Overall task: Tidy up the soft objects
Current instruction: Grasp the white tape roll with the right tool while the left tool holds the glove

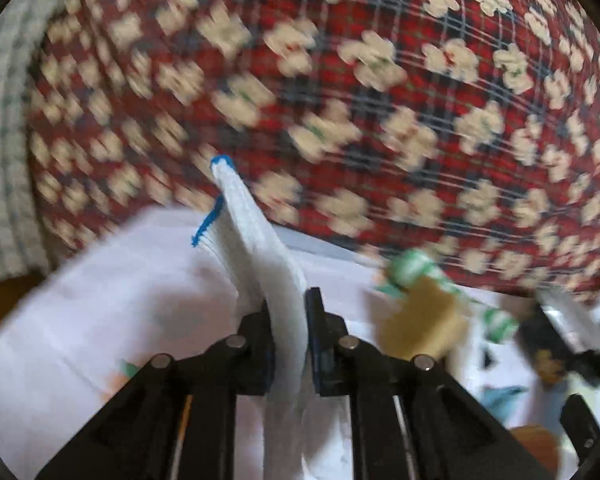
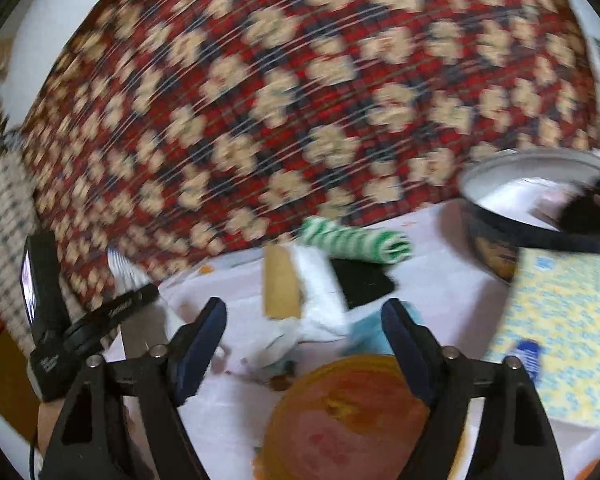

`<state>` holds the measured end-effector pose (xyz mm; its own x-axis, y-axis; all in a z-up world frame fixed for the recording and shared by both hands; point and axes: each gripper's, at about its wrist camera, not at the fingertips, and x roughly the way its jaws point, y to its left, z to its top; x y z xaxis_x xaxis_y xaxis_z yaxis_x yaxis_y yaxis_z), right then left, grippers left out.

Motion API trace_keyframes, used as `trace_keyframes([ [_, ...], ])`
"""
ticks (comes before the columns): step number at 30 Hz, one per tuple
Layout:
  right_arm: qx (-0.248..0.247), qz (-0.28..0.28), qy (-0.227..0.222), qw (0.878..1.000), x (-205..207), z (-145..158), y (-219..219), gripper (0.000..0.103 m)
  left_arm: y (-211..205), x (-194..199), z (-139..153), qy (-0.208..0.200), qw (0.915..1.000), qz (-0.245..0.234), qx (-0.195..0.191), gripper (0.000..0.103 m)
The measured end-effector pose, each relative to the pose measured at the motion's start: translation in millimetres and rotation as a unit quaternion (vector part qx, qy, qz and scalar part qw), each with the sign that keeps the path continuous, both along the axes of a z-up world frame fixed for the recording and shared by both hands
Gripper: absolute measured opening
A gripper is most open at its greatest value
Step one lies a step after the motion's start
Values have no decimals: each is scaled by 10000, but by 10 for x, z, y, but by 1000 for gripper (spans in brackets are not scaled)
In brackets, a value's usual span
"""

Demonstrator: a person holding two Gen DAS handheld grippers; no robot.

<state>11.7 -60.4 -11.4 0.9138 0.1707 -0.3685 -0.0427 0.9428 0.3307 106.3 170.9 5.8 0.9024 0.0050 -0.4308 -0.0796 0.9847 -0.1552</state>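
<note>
My left gripper (image 1: 288, 340) is shut on a white cloth with blue stitched edge (image 1: 256, 236), which stands up from between the fingers above the white table cover (image 1: 100, 300). A green-and-white striped roll (image 1: 416, 268) and a tan sponge (image 1: 420, 328) lie to its right. My right gripper (image 2: 304, 344) is open and empty above an orange-pink soft round object (image 2: 348, 412). Ahead of it lie the tan sponge (image 2: 282, 288), a white cloth (image 2: 316, 300), a black pad (image 2: 364, 280) and the striped roll (image 2: 356, 242). Both views are motion-blurred.
A red patterned blanket (image 2: 300, 100) fills the background. A metal bowl (image 2: 532, 196) with a black item stands at the right, next to a yellow patterned cloth (image 2: 560, 328). The other gripper's body (image 2: 48, 300) is at the left. A checked cloth (image 1: 4, 140) lies far left.
</note>
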Motion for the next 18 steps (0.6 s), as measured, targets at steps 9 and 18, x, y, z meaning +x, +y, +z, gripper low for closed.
trace_keyframes([
  [9,-974,1035,1091,9838,581,-103,717,61,346,54,-36,87,9990,373,-235,11],
  [18,-1555,1282,1802,9628,905,-301,927,40,584,72,-93,246,9951,683,-677,11],
])
